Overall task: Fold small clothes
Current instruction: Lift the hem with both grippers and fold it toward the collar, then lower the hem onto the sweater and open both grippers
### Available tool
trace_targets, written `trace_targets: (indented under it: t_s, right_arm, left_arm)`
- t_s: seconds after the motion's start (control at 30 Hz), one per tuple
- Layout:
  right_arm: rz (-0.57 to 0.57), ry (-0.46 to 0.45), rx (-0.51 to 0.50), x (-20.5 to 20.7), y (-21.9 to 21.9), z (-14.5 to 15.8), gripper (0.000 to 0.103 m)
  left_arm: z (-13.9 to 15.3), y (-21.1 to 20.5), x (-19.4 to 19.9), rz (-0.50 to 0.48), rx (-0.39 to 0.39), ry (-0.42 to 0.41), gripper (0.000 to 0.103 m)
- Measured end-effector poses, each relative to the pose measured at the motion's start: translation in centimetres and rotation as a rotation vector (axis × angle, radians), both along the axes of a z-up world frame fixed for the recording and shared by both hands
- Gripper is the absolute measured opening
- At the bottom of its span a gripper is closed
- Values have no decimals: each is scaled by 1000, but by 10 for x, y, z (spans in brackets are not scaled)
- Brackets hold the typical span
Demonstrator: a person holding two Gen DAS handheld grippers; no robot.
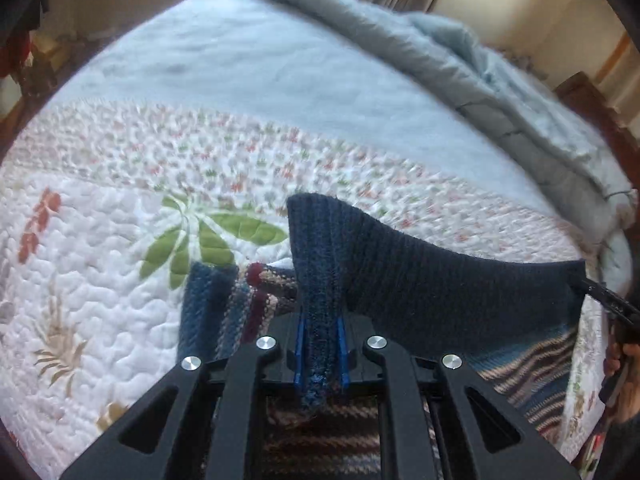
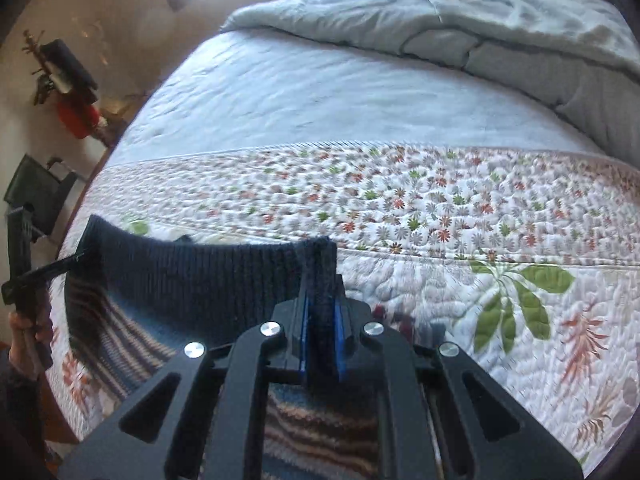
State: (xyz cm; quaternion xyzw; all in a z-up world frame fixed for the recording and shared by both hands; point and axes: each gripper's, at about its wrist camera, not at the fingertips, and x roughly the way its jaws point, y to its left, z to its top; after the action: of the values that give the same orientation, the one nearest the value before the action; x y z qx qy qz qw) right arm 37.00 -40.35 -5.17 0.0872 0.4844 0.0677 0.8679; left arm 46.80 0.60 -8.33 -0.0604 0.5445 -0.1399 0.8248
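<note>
Daylit bedroom: a bed covered by a white floral quilt (image 1: 100, 280) fills both views, with a pale blue sheet (image 1: 248, 68) beyond it and a rumpled grey-blue comforter (image 2: 500, 28) heaped at the far end.

On the quilt lies a small knitted sweater (image 1: 436, 284), striped in blue, tan and maroon, with a dark navy ribbed band along one edge. That band is lifted off the bed and stretched between the two grippers.

From the left wrist camera, the left gripper (image 1: 320, 354) points forward and slightly down over the bed, its blue-padded fingers (image 1: 301, 356) clamped on one corner of the navy band, which stands up in a fold between them. From there the band runs rightward to the right gripper (image 1: 600, 292), seen only as a dark bar at the frame edge, with the person's hand (image 1: 618, 360) below it.

From the right wrist camera, the right gripper (image 2: 322, 340) is likewise closed on the opposite corner of the band. Only this view shows the left gripper (image 2: 48, 268) from outside, gripping the far corner, plus a dark chair (image 2: 36, 192) and red cloth (image 2: 78, 118) beside the bed. Only the left view shows a striped sleeve (image 1: 208, 304) lying flat on the quilt.
</note>
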Motion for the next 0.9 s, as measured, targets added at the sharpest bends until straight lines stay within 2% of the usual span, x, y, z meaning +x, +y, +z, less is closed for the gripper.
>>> trace_targets:
  t_s: [0.17,0.4,0.47,0.5,0.53,0.6,0.67,0.77,0.9]
  right_arm:
    - [-30,59,-15,16,-1,-39,9]
    - [-50,108,-49,17,0,-78,12]
    - [-60,104,-48,12,0,-77,16]
    - [-61,100,-38,9,-2,-74,18]
    - [-63,95,-34,6,-2,-70,23]
    - [-56,79,-38,-8,-6,-59,26]
    - [-36,62,-54,-31,-12,-45,36]
    - [-13,45,-44,-72,-22,-28,39]
    - [21,102,13,-152,-39,-26,44]
  left_arm:
    - [-50,-13,13,-11,81,60,14]
    - [-58,-8,13,0,70,75,21]
    - [-52,-7,13,0,77,72,27]
    - [-47,-3,11,10,72,67,33]
    - [-41,1,10,24,67,60,44]
    - [-29,18,3,54,46,43,54]
    - [-19,37,-10,66,18,38,54]
    - [-10,68,-42,66,-1,51,55]
    - [-9,113,-109,62,23,56,60]
